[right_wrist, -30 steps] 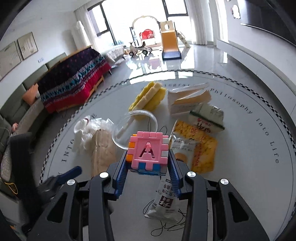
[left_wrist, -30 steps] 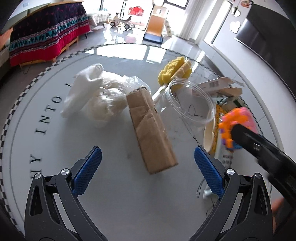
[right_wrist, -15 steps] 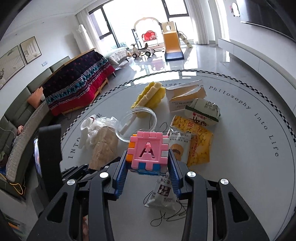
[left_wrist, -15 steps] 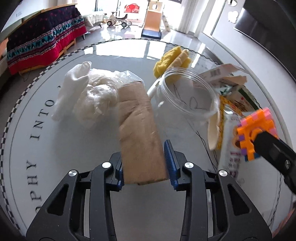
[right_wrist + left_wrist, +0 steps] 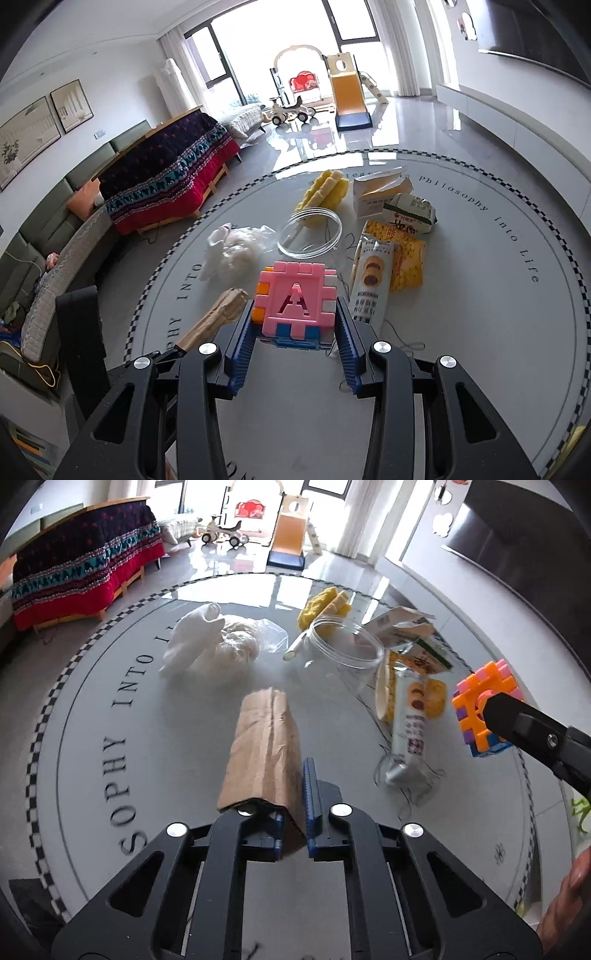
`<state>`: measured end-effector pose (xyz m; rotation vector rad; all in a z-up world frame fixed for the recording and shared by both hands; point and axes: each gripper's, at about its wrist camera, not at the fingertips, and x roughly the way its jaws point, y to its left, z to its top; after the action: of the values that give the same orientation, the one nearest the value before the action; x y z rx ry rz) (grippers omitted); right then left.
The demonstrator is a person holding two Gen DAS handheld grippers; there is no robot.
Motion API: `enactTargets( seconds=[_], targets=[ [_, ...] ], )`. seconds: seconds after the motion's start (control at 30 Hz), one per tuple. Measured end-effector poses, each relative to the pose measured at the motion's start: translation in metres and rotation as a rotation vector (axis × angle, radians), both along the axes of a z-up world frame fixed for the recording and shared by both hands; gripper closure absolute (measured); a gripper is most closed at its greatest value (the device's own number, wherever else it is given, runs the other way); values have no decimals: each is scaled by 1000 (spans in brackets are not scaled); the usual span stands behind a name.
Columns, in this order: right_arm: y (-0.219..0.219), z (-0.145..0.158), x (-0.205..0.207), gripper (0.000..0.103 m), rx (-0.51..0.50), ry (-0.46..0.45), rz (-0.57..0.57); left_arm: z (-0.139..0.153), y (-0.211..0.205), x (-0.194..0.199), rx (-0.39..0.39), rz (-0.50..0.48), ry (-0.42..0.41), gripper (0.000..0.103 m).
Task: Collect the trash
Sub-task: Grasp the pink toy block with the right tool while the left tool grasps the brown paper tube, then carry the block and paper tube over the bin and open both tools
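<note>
The left claw (image 5: 293,805) had pinched a flattened brown paper bag (image 5: 264,753) by its near end, ready for disposal; the right claw (image 5: 293,339) gripped a pink-faced foam letter cube (image 5: 297,299). Wrappers (image 5: 371,280) lay farther across the round grey worktop (image 5: 480,295).

The round bench (image 5: 461,295) carried lettering along its ringed border. Near the left edge, the left wrist view read "SOPHY INTO" (image 5: 127,738), cut off at both ends. Along the right edge, the right wrist view read "Philosophy into Life" (image 5: 491,221), and "INTO" showed again at the left edge. The pink toy block (image 5: 295,299) bore a cut-out capital "A" on its face. The snack packets (image 5: 369,284) near the middle carried print too small to make out.
</note>
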<state>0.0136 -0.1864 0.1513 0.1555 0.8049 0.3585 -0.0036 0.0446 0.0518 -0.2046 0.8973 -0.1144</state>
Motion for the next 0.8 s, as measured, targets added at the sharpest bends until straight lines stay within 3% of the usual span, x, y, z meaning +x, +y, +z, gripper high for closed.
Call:
enactTargets(
  seconds=[0.4,0.8],
  targets=[
    [38,22,-70,60,12,-39,78,27,45,-103,14,57,-78,100],
    [145,24,-155,60,-2,-67,343,42,129,-224,89,266,-115,100]
  ],
)
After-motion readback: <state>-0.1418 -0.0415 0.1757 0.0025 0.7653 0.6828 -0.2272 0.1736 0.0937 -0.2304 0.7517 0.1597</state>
